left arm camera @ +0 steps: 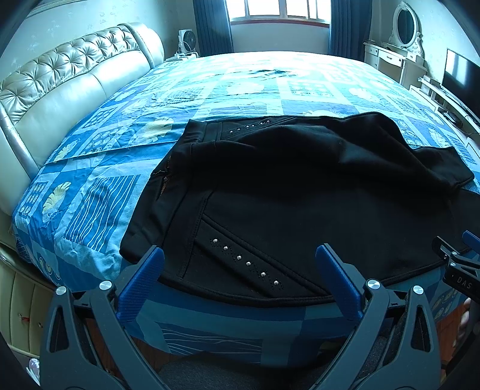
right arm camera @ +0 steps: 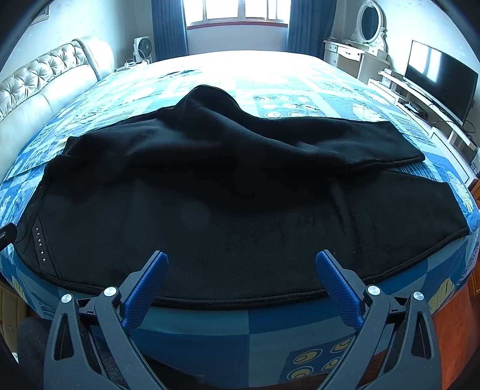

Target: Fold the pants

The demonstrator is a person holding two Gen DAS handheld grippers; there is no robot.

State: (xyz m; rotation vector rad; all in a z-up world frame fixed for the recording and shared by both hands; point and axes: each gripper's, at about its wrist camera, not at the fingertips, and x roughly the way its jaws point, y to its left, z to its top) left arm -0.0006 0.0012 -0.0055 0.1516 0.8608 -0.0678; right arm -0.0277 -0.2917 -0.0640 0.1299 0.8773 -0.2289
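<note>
Black pants (left arm camera: 300,192) with studded pocket trim lie on the blue patterned bed (left arm camera: 90,186), waist to the left, legs running right. The far leg is rumpled and humped over the near one (right arm camera: 228,144). My left gripper (left arm camera: 240,255) is open and empty, just above the near edge of the waist part. My right gripper (right arm camera: 241,261) is open and empty over the near edge of the near leg (right arm camera: 270,240). The right gripper's tip also shows at the right edge of the left wrist view (left arm camera: 459,255).
A tufted beige headboard (left arm camera: 60,78) stands at the left. A window with blue curtains (left arm camera: 279,18) is behind the bed. A white dresser with mirror (right arm camera: 360,51) and a TV on a low stand (right arm camera: 438,87) are at the right. The bed's front edge (right arm camera: 240,324) is right below my grippers.
</note>
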